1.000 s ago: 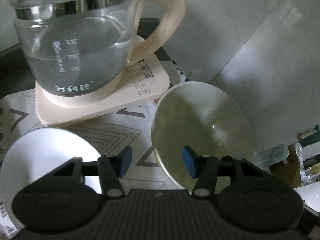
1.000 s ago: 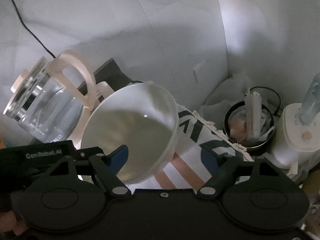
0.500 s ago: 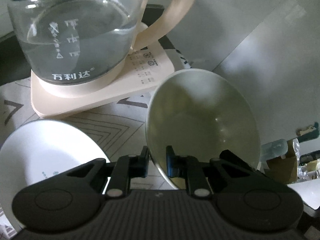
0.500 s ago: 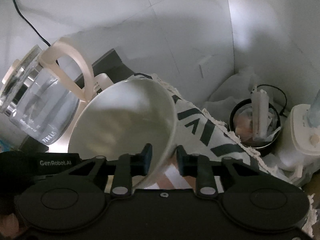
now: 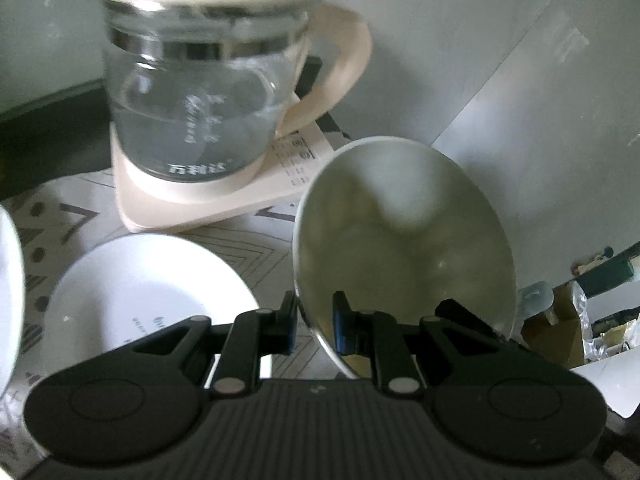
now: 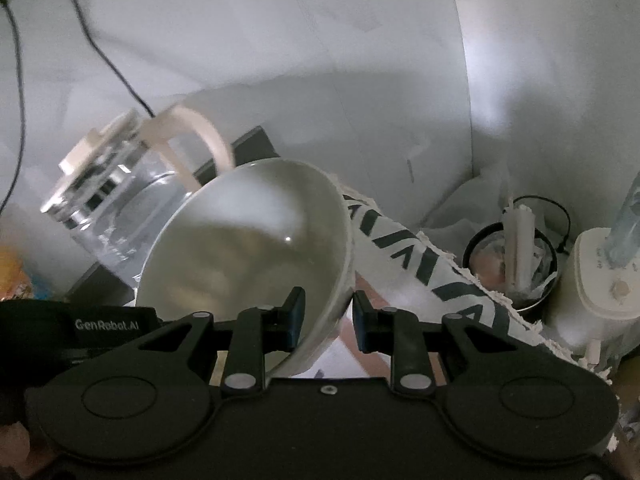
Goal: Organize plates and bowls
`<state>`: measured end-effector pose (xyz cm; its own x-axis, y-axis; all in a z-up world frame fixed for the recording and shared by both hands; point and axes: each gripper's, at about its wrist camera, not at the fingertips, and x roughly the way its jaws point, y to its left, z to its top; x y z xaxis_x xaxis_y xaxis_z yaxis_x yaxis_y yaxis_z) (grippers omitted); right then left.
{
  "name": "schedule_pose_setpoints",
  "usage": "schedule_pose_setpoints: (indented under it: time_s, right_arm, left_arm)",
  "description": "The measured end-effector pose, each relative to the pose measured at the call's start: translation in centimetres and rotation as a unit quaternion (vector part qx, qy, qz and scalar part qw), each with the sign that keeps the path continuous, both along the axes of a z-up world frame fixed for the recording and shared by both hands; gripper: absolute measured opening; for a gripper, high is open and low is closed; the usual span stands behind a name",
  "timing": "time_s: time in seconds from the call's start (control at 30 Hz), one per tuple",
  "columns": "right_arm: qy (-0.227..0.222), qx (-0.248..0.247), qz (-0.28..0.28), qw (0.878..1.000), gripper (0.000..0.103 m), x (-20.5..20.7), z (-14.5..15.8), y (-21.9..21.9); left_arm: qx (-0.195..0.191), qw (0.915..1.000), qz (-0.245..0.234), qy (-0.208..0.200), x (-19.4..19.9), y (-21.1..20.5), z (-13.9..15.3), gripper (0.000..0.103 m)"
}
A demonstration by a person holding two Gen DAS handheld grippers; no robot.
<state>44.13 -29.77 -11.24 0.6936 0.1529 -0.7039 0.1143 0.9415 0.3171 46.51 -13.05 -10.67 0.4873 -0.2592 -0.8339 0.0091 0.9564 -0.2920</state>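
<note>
A white bowl (image 5: 404, 240) is held tilted above the patterned tablecloth (image 5: 80, 208). My left gripper (image 5: 316, 328) is shut on its near left rim. My right gripper (image 6: 328, 316) is shut on its right rim, and the bowl (image 6: 248, 252) shows in the right wrist view. A white plate (image 5: 148, 288) lies flat on the cloth to the left of the bowl. Another white dish's edge (image 5: 10, 292) shows at the far left.
A glass kettle (image 5: 200, 96) with a beige handle stands on its beige base (image 5: 208, 200) behind the plate. A black cup with paper in it (image 6: 512, 260) and a white appliance (image 6: 600, 276) stand at the right by the wall.
Both grippers closed on the bowl's rim and lifted it. The view has pulled back and up, so the kettle lid and more of the plate now show.
</note>
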Motion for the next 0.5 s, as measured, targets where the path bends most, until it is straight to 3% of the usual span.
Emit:
schedule_pose_setpoints:
  time_s: [0.17,0.2,0.5]
  right_arm:
    - [-0.015,0.008,0.010,1.000,0.026,-1.9,1.1,1.1]
    - [-0.017,0.009,0.013,1.000,0.026,-2.3,1.4,1.3]
    - [-0.034,0.007,0.041,0.999,0.026,-6.2,3.4,3.4]
  left_arm:
    - [0.004,0.9999,0.004,-0.015,-2.4,1.4,1.7,0.016]
    - [0.006,0.9993,0.023,-0.028,-2.6,1.6,1.8,0.016]
    - [0.000,0.9984,0.047,-0.031,-7.2,3.4,2.8,0.016]
